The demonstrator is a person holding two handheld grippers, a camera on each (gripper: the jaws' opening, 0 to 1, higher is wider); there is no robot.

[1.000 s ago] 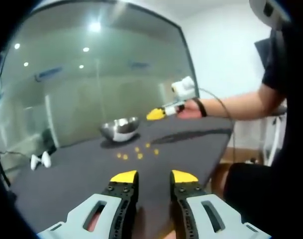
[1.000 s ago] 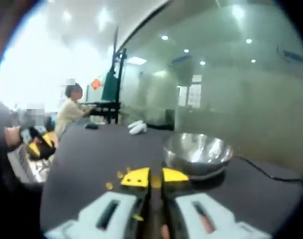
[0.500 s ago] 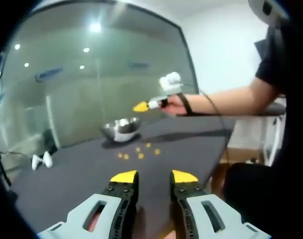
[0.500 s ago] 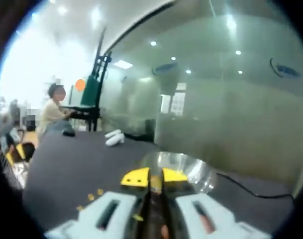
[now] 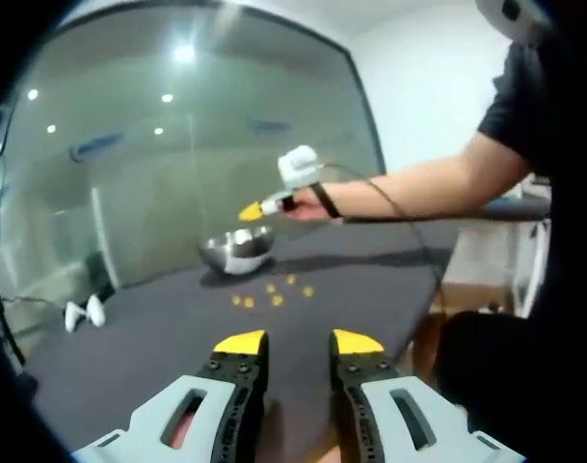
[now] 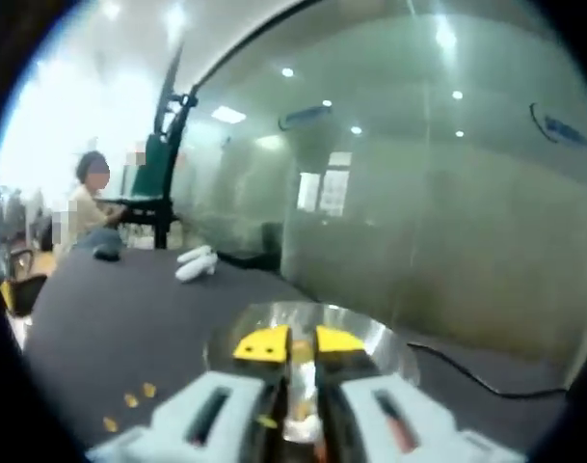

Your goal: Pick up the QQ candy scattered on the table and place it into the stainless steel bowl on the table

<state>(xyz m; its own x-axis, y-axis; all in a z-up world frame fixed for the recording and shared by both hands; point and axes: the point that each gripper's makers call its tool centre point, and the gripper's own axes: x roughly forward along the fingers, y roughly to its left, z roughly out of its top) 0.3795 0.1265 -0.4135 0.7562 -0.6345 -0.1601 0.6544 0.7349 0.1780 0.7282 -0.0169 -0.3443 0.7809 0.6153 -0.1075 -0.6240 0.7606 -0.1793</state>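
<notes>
1. Candy pieces and their bowl sit on a wide dark table [image 5: 129, 347], which stretches ahead of the left gripper [image 5: 298, 342] and runs beneath the right gripper [image 6: 300, 344].
2. A glass wall [image 5: 177, 145] stands beyond the far edge of the table, ahead of both grippers.
3. A person's arm [image 5: 428, 183] reaches in from the right of the left gripper view, carrying the right gripper [image 5: 254, 209] above the bowl.
4. The steel bowl [image 5: 237, 253] rests well ahead of the left gripper; in the right gripper view the bowl [image 6: 370, 333] lies directly below and just past the yellow tips.
5. The left gripper hangs low over the table with its jaws parted and nothing between them.
6. The right gripper's jaws are nearly together, clenched on a small yellow candy [image 6: 301, 352] held over the bowl.
7. Two white objects [image 6: 195, 262] lie on the table far off to the left of the right gripper.
8. Several loose candies [image 5: 274, 292] lie between the left gripper and the bowl, just short of the bowl; a few [image 6: 129, 400] show low to the left of the right gripper.
</notes>
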